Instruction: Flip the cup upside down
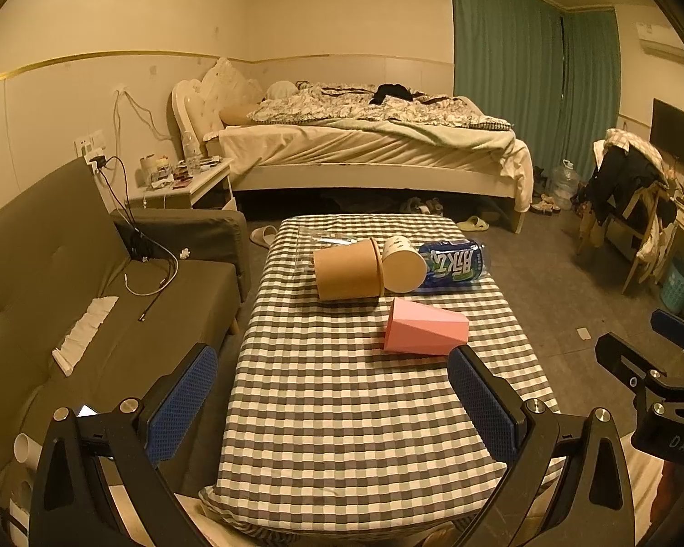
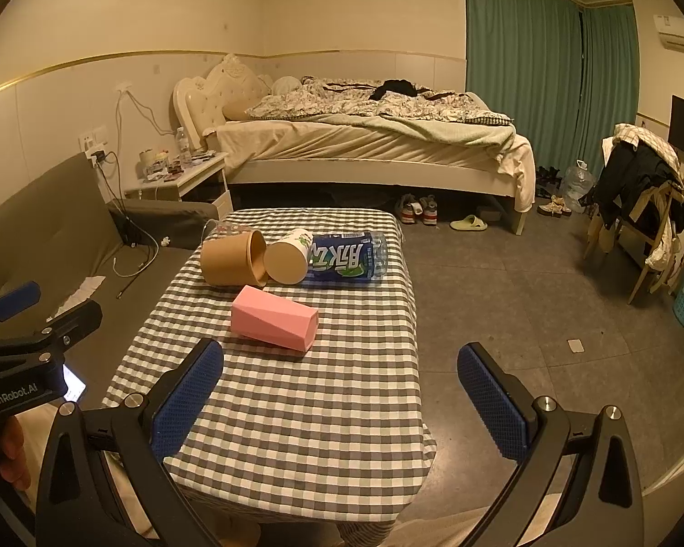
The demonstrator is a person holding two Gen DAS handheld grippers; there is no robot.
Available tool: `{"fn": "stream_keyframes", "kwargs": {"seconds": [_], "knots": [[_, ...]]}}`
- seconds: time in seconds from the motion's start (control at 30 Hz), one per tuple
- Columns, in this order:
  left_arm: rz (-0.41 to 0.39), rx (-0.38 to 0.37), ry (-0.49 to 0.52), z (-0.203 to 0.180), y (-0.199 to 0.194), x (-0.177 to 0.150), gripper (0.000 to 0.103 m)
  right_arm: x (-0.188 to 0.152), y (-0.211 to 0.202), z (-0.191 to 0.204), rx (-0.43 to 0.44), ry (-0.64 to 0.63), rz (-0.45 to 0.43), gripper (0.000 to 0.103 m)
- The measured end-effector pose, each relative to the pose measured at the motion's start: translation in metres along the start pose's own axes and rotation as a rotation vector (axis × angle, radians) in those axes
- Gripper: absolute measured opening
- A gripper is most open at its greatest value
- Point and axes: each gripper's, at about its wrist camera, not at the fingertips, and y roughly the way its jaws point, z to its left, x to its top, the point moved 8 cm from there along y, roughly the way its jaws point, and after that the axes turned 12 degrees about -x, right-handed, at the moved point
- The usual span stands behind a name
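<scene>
Both the left gripper (image 1: 330, 403) and right gripper (image 2: 342, 401) are held wide open, nothing gripped. The pink cup (image 1: 426, 328) is seen lying on its side just beyond the left jaws, untouched.

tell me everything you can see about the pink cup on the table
The pink cup is a faceted, angular tumbler, matte and opaque, probably plastic. It lies on its side on the checkered tablecloth, tapering from a wide end at the left of both views to a narrower end at the right. Which end is open cannot be told. It sits nearest the grippers, in front of the brown paper tub, apart from it. Nothing but the cloth touches it; both grippers are open and short of it.
</scene>
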Motion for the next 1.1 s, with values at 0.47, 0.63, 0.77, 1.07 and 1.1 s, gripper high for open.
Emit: {"fn": "stream_keyframes", "kwargs": {"seconds": [0.47, 0.63, 0.77, 1.07, 1.1], "knots": [[0.034, 0.003, -0.014, 0.006, 0.013, -0.005, 0.103, -0.004, 0.012, 0.002, 0.015, 0.001, 0.032, 0.103], [0.052, 0.009, -0.026, 0.007, 0.024, -0.004, 0.103, -0.004, 0.022, 0.003, 0.025, -0.003, 0.048, 0.103], [0.075, 0.025, -0.050, 0.011, 0.039, -0.005, 0.103, 0.001, 0.034, 0.002, 0.034, -0.028, 0.041, 0.103], [0.140, 0.079, -0.113, 0.035, 0.100, -0.001, 0.103, 0.081, 0.120, 0.008, 0.069, -0.401, -0.016, 0.103], [0.145, 0.087, -0.111, 0.039, 0.108, 0.000, 0.103, 0.088, 0.140, 0.012, 0.065, -0.473, -0.004, 0.103]]}}
